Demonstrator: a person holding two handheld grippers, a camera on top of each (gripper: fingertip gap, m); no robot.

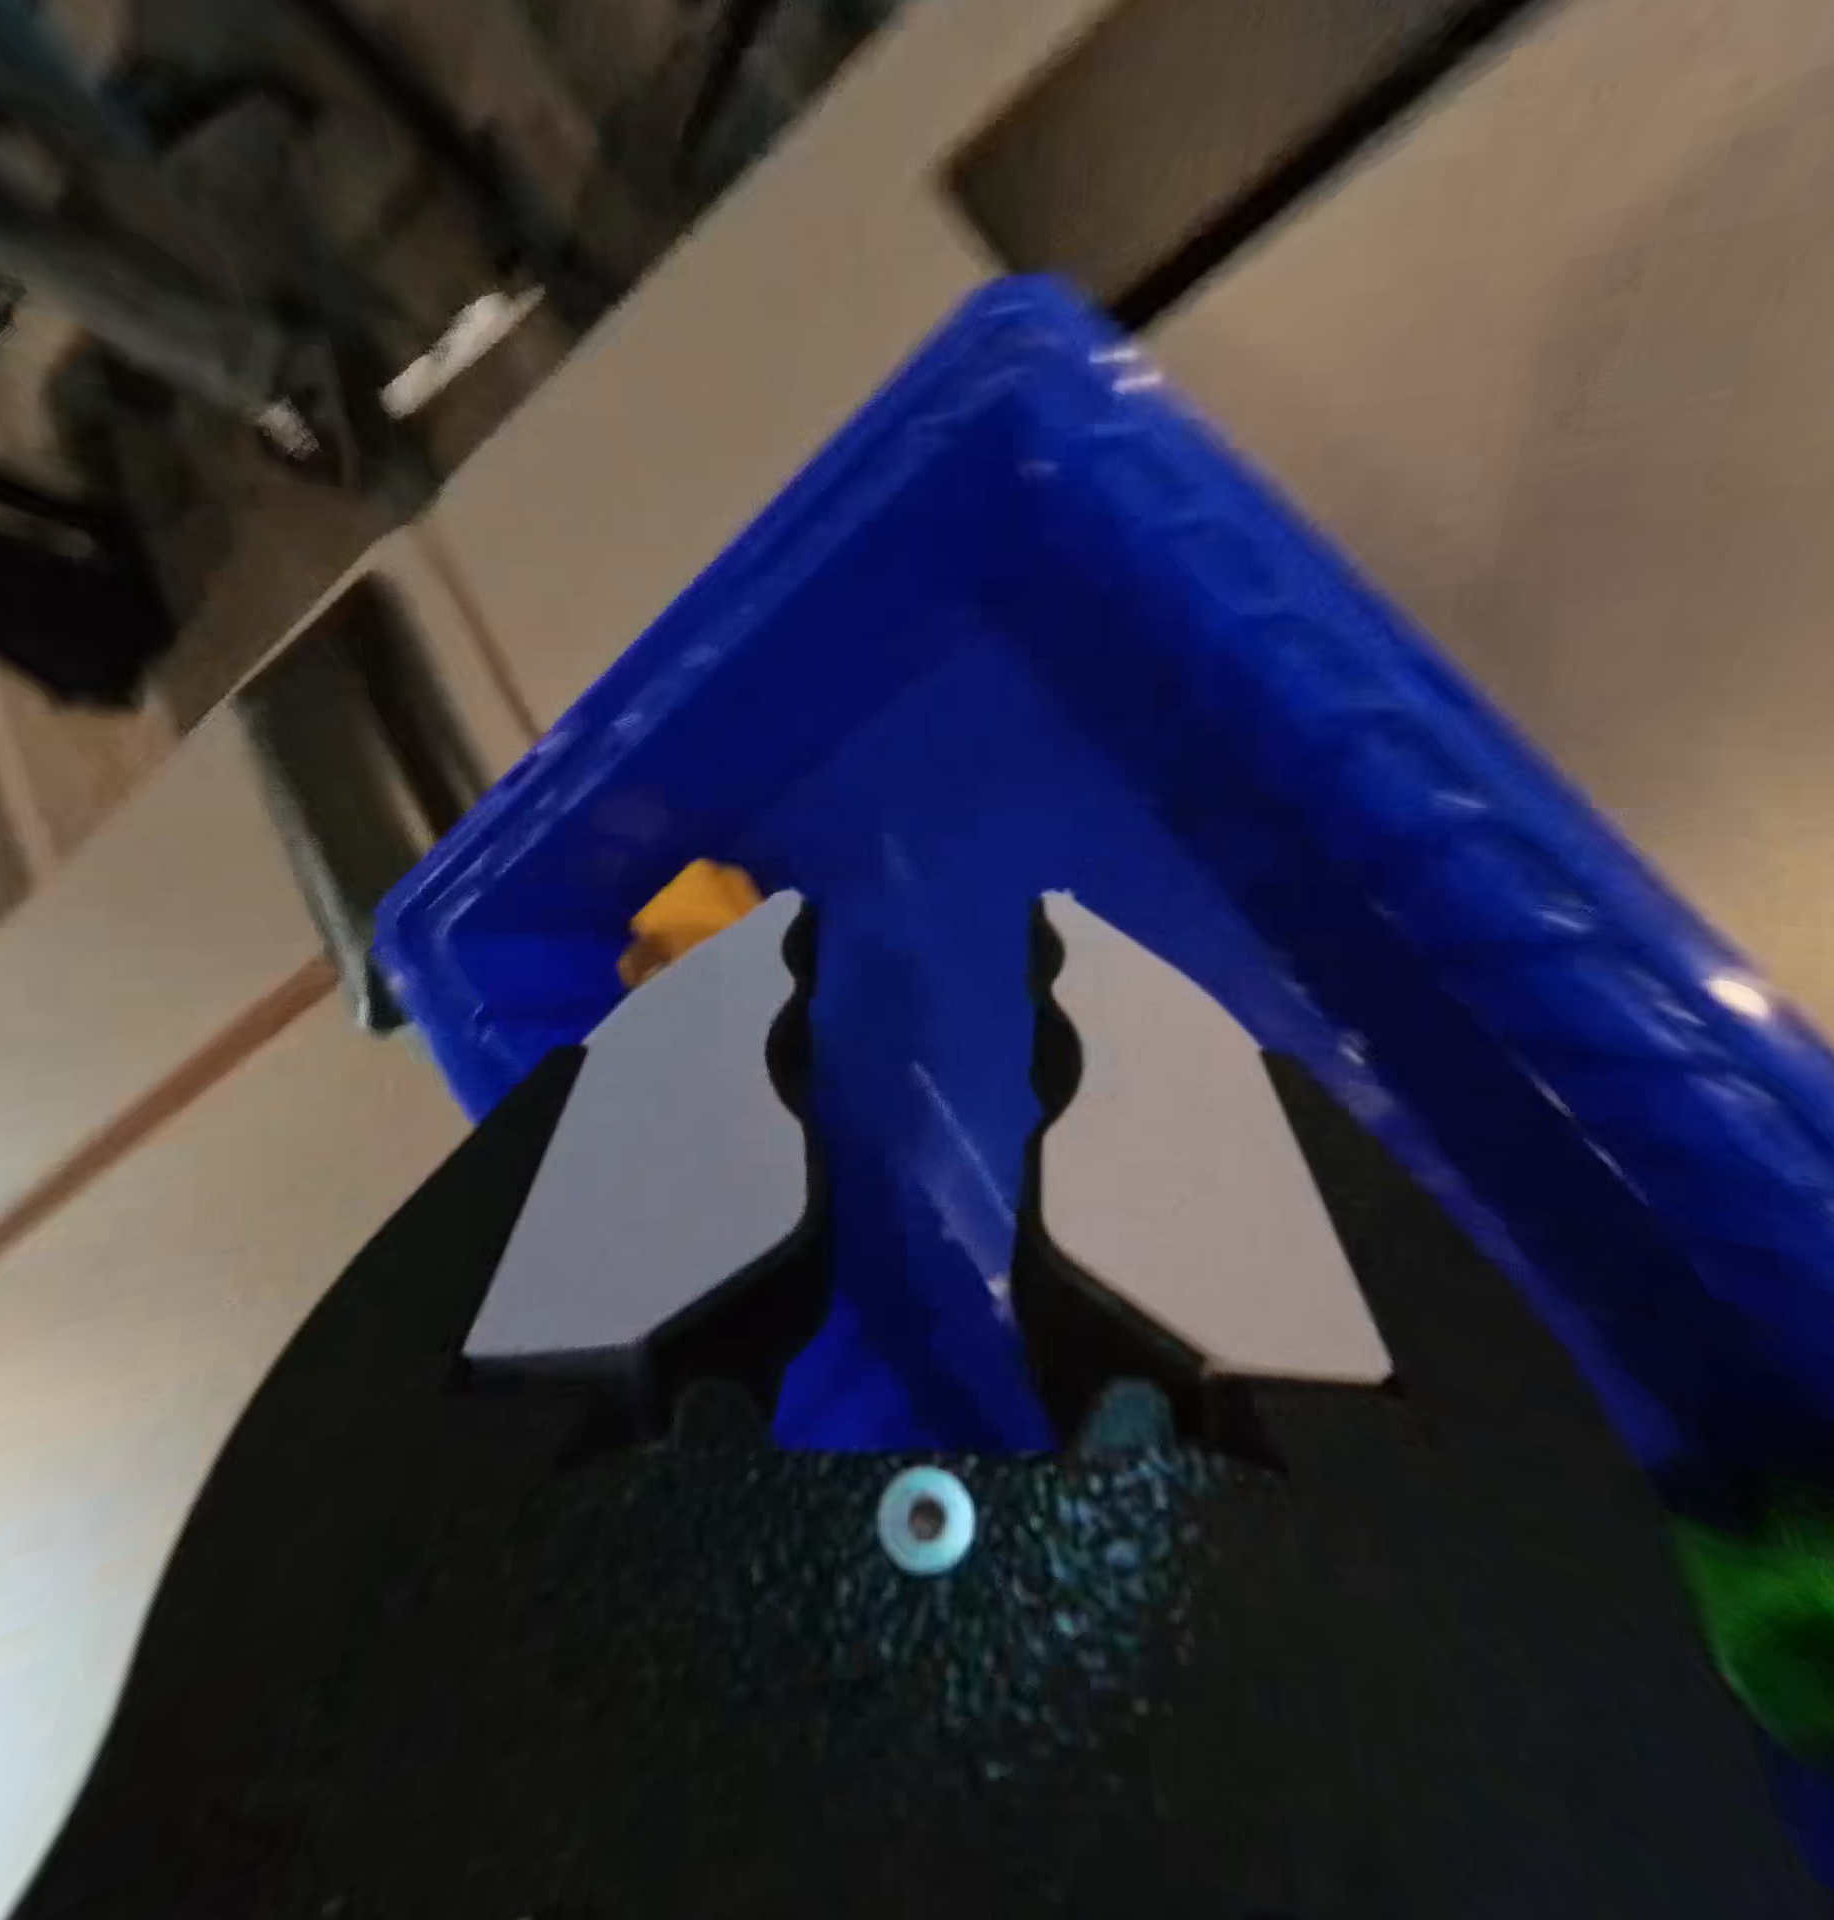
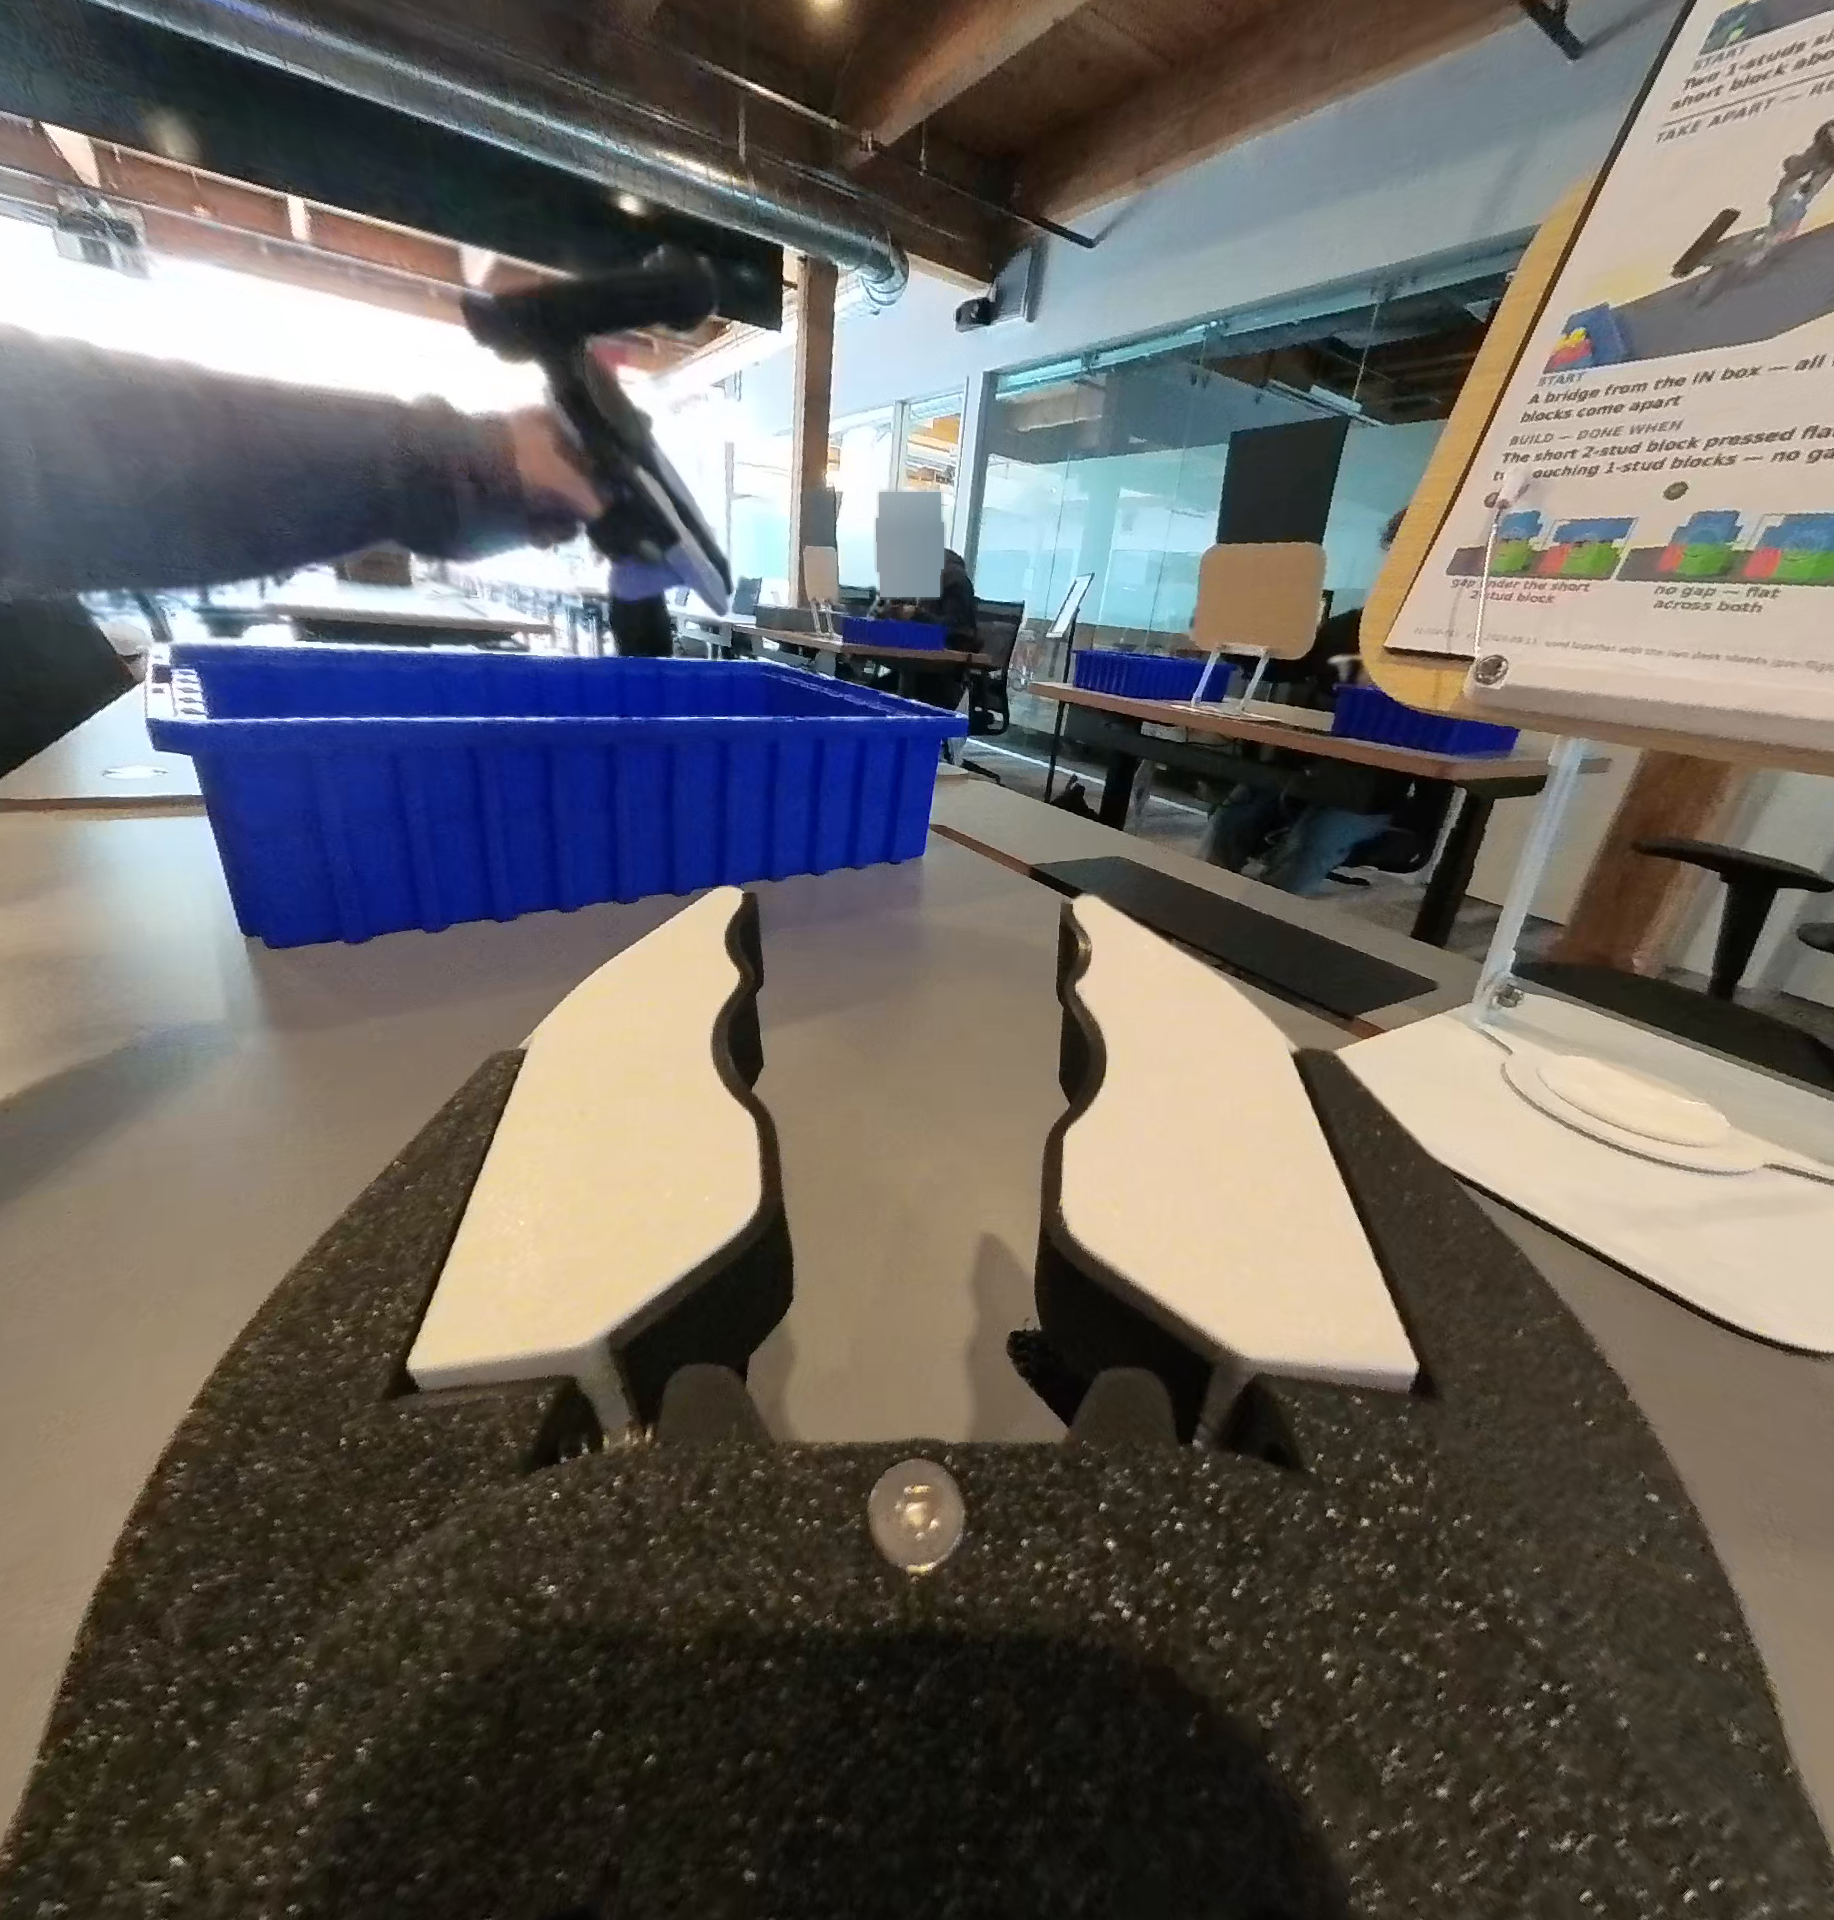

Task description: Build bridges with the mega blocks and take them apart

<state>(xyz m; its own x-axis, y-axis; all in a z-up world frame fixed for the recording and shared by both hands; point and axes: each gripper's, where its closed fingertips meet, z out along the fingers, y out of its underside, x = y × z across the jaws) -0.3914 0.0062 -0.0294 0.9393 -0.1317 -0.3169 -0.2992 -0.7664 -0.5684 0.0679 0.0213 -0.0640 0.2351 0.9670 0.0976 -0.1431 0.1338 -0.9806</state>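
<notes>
My left gripper is open and points down into a blue bin, with only the bin's blue floor showing between its fingers. The view is blurred. An orange block lies in the bin just left of the left fingertip. A green block shows at the lower right edge. My right gripper is open and empty, low over the grey table, a short way in front of the bin. The left gripper also shows there, held by a sleeved arm above the bin's far side.
An instruction board on a clear stand rises at the right, on a white mat. A black strip lies on the table right of the bin. Other desks with blue bins and seated people are behind. The left tips stand about 20 cm off the orange block.
</notes>
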